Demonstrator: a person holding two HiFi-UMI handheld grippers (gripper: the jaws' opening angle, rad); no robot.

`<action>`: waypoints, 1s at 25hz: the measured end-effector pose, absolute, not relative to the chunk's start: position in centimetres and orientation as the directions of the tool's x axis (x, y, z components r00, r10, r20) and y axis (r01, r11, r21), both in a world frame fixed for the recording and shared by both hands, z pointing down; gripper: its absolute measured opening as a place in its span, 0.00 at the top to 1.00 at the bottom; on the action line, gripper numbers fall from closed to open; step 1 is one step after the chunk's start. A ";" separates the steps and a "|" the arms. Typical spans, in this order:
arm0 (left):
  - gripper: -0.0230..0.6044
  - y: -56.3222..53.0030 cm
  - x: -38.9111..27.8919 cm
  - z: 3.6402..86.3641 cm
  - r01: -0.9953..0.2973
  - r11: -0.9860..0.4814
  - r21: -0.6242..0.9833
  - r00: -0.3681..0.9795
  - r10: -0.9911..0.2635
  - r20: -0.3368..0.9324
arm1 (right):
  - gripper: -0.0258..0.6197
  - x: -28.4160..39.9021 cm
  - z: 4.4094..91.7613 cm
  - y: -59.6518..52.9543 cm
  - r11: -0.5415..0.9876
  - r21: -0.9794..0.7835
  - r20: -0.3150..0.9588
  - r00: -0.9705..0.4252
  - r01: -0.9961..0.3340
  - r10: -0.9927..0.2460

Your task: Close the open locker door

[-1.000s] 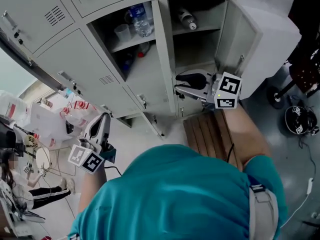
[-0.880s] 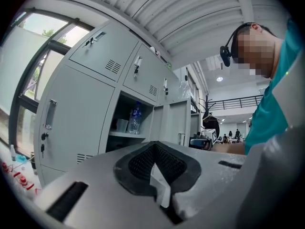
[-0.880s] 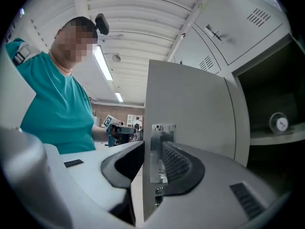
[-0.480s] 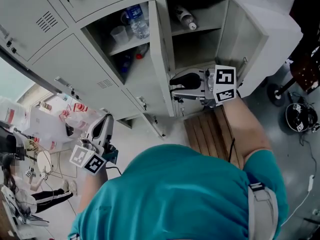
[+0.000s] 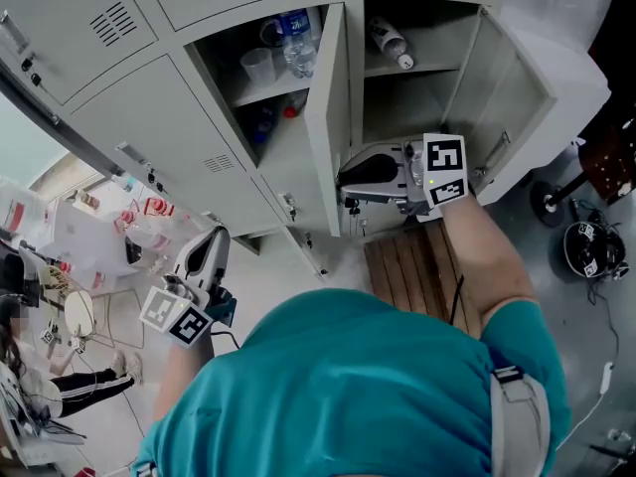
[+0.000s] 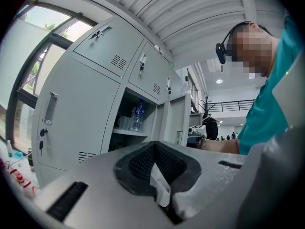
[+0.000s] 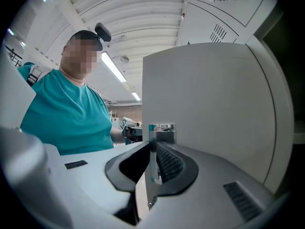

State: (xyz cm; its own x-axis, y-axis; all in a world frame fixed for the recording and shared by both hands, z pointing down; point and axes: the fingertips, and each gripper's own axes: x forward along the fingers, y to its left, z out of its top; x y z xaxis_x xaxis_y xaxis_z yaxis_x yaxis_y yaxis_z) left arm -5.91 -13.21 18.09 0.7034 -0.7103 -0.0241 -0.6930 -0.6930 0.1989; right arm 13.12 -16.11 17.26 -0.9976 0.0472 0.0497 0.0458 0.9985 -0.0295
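Note:
Two compartments of the grey lockers (image 5: 149, 117) stand open. The door (image 5: 329, 97) of the left one juts out edge-on towards me; in the right gripper view it is a broad grey panel (image 7: 209, 94). My right gripper (image 5: 344, 180) points level at that door's free edge. Its jaws have just been closing, and the thin metal edge is pinched between the pads (image 7: 153, 149). Low at the left, away from the lockers, my left gripper (image 5: 205, 247) is shut with nothing held (image 6: 155, 151). The right compartment's door (image 5: 542, 82) is swung wide.
A water bottle (image 5: 295, 40) and a plastic cup (image 5: 256, 66) stand on the left compartment's shelf; another bottle (image 5: 391, 40) lies in the right one. A wooden bench (image 5: 412, 266) sits below my right arm. A chair base (image 5: 591, 244) is at right, cluttered tables (image 5: 89, 237) at left.
My right gripper has moved left onto the door's edge and its jaws have closed on it. The left gripper has barely shifted.

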 end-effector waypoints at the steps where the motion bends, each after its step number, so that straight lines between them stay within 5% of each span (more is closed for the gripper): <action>1: 0.96 -13.3 -6.3 18.1 -0.693 -0.691 0.202 0.702 -0.712 -0.027 | 0.90 12.8 17.3 -16.2 0.999 -0.028 0.050 -0.998 0.046 0.047; 25: 0.96 -16.2 -15.9 18.7 -0.722 -0.651 0.234 0.656 -0.752 -0.068 | 0.93 2.9 17.3 -22.5 0.989 0.026 0.064 -0.987 -0.144 -0.145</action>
